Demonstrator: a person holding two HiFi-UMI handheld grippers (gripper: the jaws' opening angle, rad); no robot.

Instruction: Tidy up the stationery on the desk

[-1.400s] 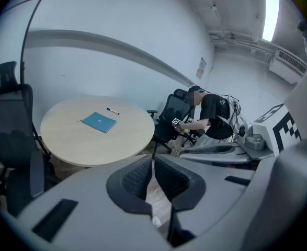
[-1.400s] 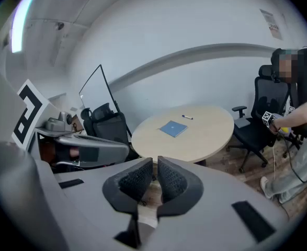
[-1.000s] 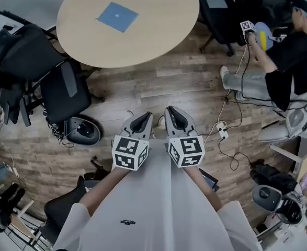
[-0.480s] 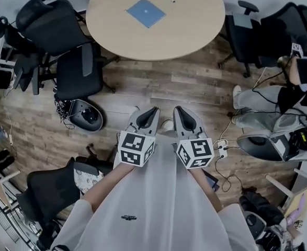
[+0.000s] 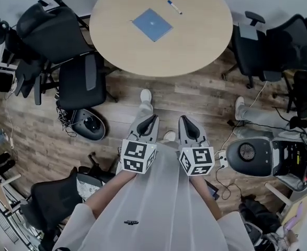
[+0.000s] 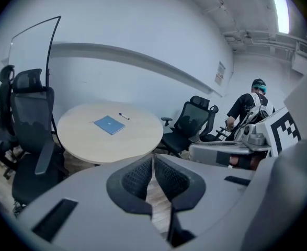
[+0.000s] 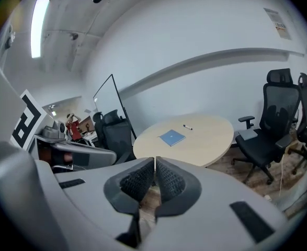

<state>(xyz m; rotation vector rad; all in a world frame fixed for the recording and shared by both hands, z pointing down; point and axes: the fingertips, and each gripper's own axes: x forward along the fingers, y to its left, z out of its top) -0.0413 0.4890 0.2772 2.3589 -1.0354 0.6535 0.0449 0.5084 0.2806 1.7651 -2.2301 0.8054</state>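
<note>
A round wooden table [image 5: 195,41] stands ahead, with a blue notebook [image 5: 152,24] and a marker pen [image 5: 174,7] lying on it. My left gripper [image 5: 152,118] and right gripper [image 5: 185,119] hang side by side over the wood floor, well short of the table. In the left gripper view the left gripper [image 6: 153,158] is shut and empty, the notebook [image 6: 110,124] and pen [image 6: 124,116] far beyond. In the right gripper view the right gripper [image 7: 155,161] has just closed its last bit on nothing, and the notebook [image 7: 172,137] lies far off.
Black office chairs stand left of the table [image 5: 80,82] and right of it [image 5: 263,41]. A dark round device [image 5: 88,127] sits on the floor at the left. Cables [image 5: 224,161] and a grey round unit [image 5: 247,153] lie at the right. A person [image 6: 252,106] is at the far right.
The head view has swung and advanced toward the table, which now sits larger and more central. The seated person has slid out at the right. Both grippers stayed side by side.
</note>
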